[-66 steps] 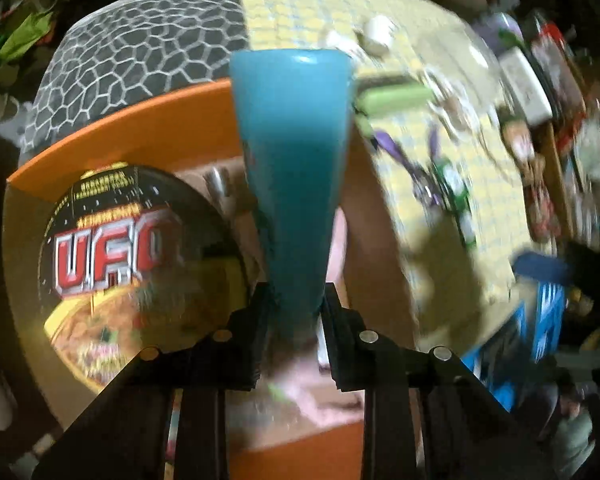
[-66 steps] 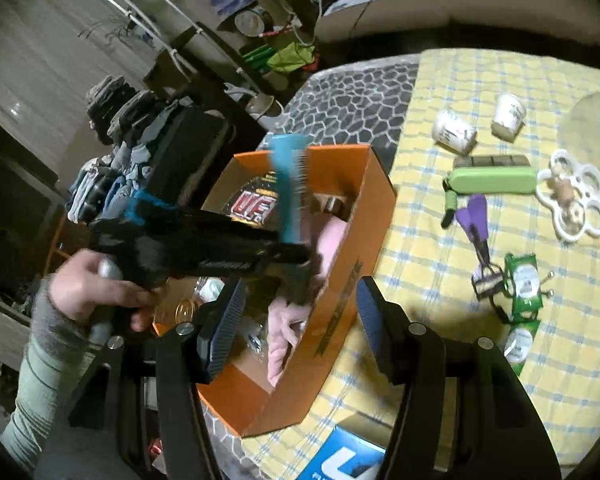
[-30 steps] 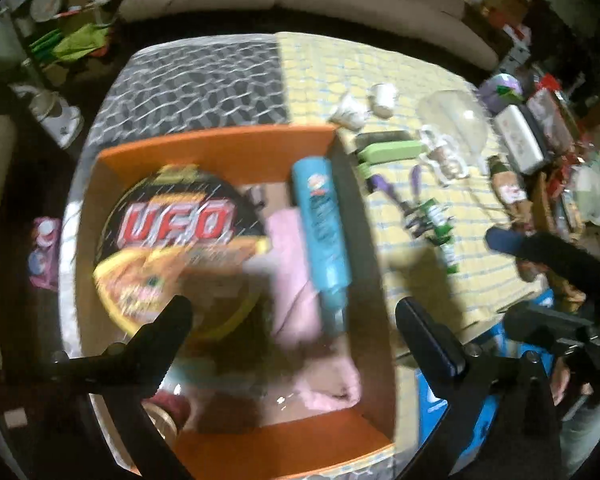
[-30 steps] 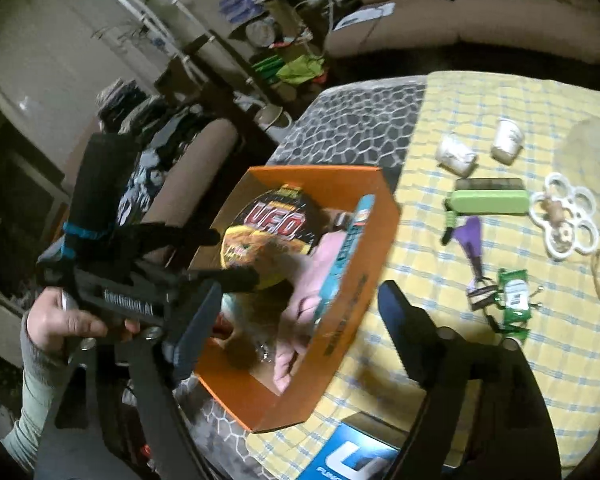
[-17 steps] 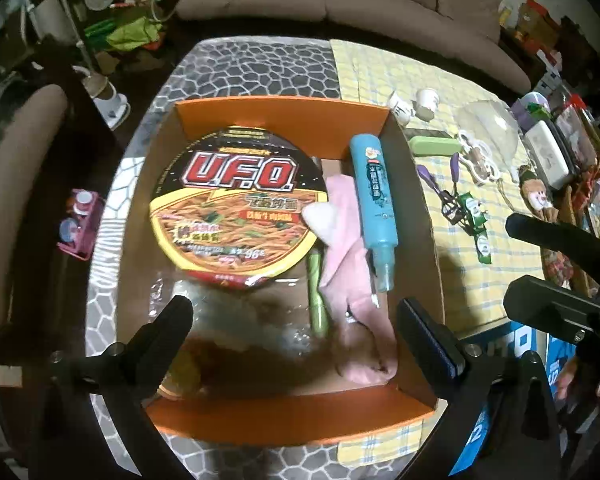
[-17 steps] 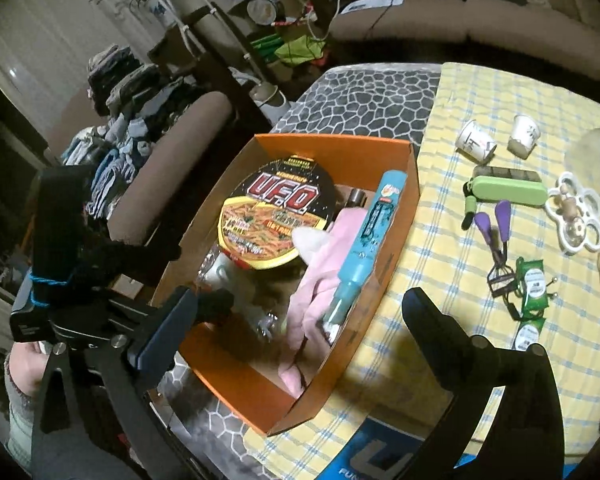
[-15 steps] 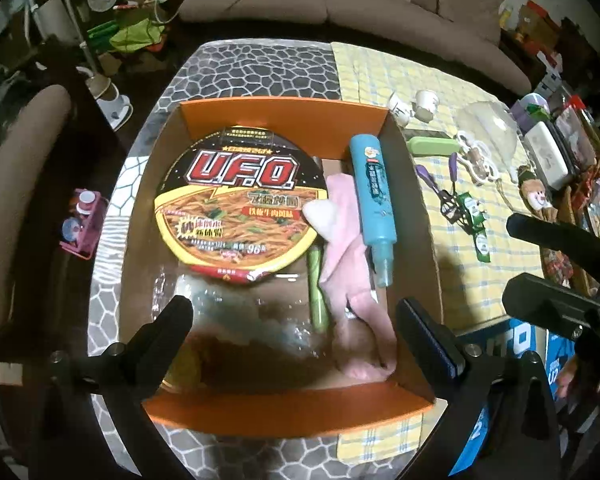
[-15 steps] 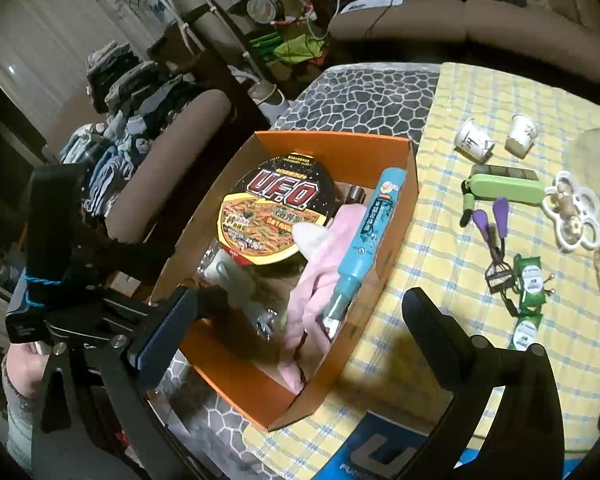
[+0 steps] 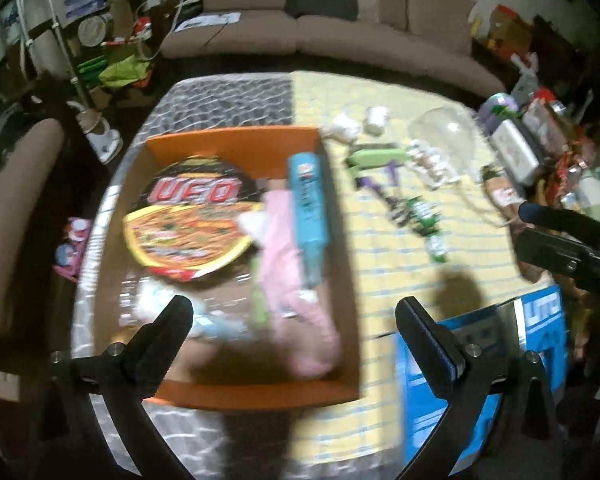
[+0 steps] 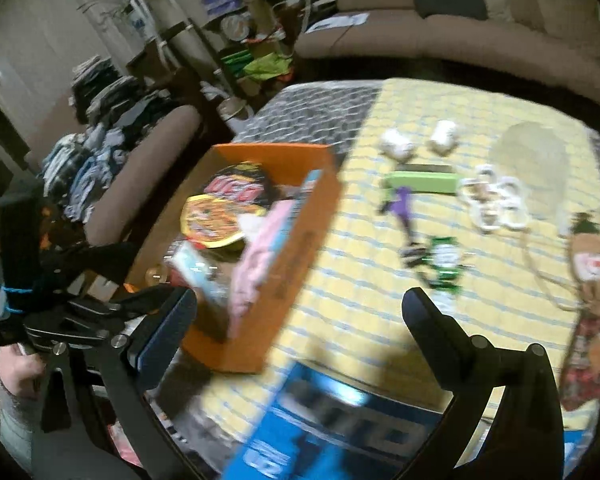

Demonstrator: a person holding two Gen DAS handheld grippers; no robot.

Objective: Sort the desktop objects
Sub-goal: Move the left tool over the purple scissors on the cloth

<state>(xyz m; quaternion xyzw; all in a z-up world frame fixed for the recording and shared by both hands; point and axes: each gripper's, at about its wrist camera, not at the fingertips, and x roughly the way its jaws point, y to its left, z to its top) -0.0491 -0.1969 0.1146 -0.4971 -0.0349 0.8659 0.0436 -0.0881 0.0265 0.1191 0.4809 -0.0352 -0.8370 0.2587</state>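
Left wrist cam looks steeply down from above the table's near edge, right over the orange box. Right wrist cam sits further right, angled across the yellow cloth. Both catch the box, cloth and sofa.

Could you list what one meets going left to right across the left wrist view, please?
Armchair → noodle bowl → pink cloth → blue tube → green case → clear bowl → right gripper.
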